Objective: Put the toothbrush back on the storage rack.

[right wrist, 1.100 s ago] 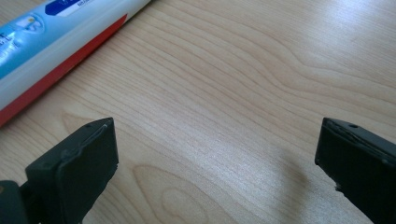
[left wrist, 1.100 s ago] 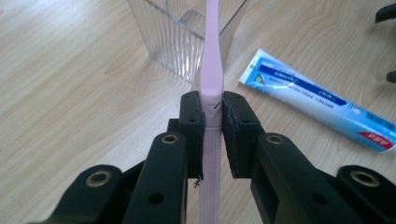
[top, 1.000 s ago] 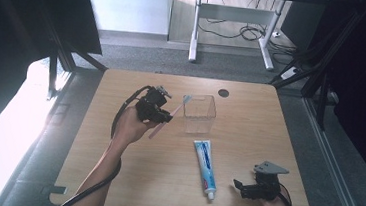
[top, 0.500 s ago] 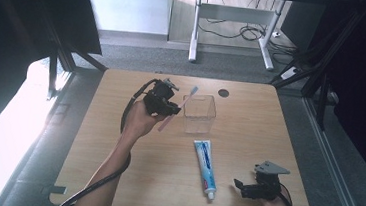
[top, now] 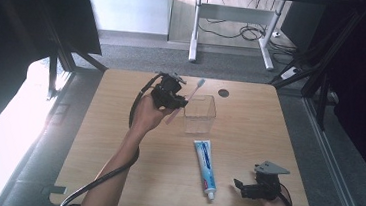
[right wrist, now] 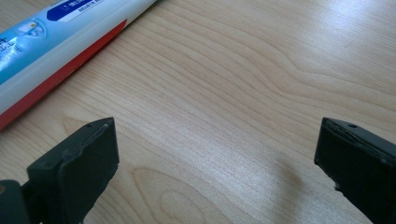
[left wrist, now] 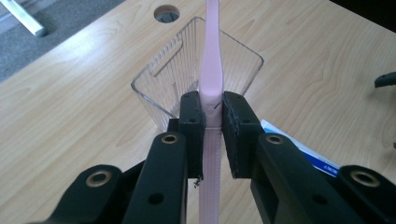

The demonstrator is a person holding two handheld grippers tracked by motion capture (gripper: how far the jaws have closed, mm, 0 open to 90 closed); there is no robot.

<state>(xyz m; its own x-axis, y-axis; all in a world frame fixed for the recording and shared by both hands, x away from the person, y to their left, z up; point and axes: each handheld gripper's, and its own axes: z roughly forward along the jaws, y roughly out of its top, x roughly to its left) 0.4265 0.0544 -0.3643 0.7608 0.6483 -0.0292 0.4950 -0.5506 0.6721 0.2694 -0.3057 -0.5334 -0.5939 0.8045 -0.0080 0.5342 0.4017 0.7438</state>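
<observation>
Between the two black pads of the left claw sits a pale pink plastic toothbrush, pinched at its handle where the shaft widens, so the grip falls on the broad part and the brush is unlikely to twist. The claw is closed on it. The handle's ribbed tail runs back toward the hand, and the head end rises away from the pads, up and beyond them. From the high view the brush slants upward out of the left claw, its head the highest point.

Directly ahead of that claw, and just beneath the raised brush, stands a clear ribbed plastic cup with a square mouth; its open top faces up, which suits dropping a long thing in on end. Holding the brush by the handle with the head lifted looks like a lining-up over that mouth; judged from this, the brush is not yet inside the cup.

Toward the person from the left claw lies a white, blue and red toothpaste tube flat on the light wooden tabletop, cap end nearest the person.

The right claw rests low near the tabletop's near edge, just beside the tube's cap end. Its jaws stand wide apart with bare wood between them, holding nothing; in the right gripper view the tube lies ahead and to one side, apart from the pads. It seems parked for a later pick.
</observation>
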